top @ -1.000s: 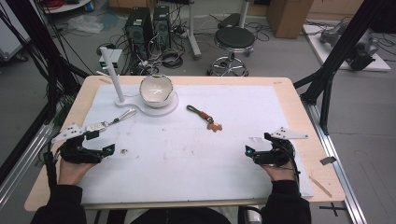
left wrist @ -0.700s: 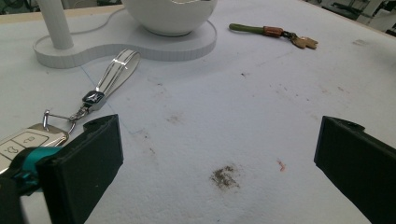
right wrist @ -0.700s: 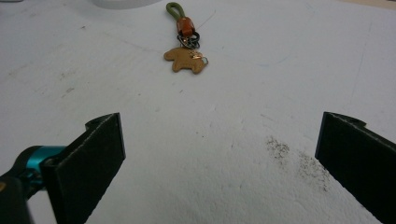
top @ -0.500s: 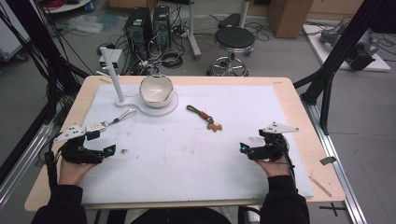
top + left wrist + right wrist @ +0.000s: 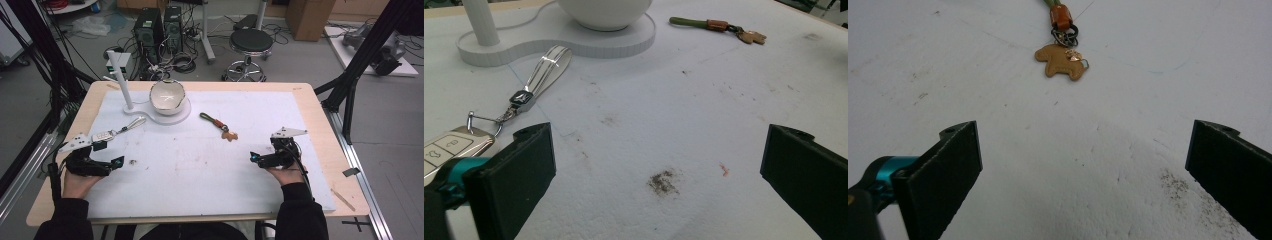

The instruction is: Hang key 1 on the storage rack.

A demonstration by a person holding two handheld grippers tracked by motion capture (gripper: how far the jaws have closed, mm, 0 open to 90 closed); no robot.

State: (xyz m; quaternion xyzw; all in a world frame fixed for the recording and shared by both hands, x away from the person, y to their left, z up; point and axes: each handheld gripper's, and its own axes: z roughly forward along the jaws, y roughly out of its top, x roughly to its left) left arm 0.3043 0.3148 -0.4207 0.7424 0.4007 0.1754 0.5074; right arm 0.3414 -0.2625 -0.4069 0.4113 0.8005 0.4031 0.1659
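Two key rings lie on the white mat: the tan charm ahead of the wide-open right gripper, light and floppy, best pinched at its flat leather body; the left gripper is likewise held open.

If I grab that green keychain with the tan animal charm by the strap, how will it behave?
The keychain will probably go floppy: strap, metal ring and flat charm are separate linked pieces, so the charm should dangle and swing. It looks small and thin, so likely light. Lying flat on the white mat, it seems unlikely to roll; pushed, it would probably drag and bunch.
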